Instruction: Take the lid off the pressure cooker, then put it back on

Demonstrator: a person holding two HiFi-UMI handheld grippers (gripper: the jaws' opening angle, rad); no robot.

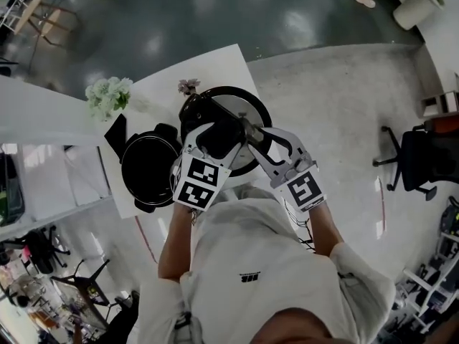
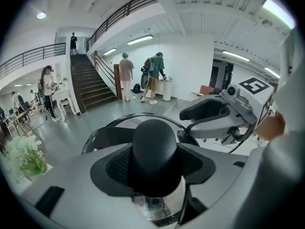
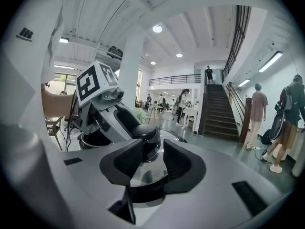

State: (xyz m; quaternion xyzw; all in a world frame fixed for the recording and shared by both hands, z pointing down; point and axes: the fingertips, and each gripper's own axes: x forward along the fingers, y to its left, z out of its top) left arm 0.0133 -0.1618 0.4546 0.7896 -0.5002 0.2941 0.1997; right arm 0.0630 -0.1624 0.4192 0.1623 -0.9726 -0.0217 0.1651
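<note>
The white rectangular desk (image 1: 215, 67) carried the open black round pressure cooker pot (image 1: 149, 167). The round steel black-rimmed lid (image 1: 244, 110) hung raised just beside it. The left gripper (image 2: 155, 163) was clamped on the lid's black domed handle (image 2: 155, 142), and the right gripper (image 3: 145, 161) on its steel-and-black end (both jaws fairly wide). Reseating would likely need the lid level and centred over the pot. A white-green flower bunch (image 1: 107, 97) stood clear of that path.

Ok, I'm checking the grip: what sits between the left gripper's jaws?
The lid's black knob, with the pads pressed against both its sides; the left gripper view shows it.
</note>
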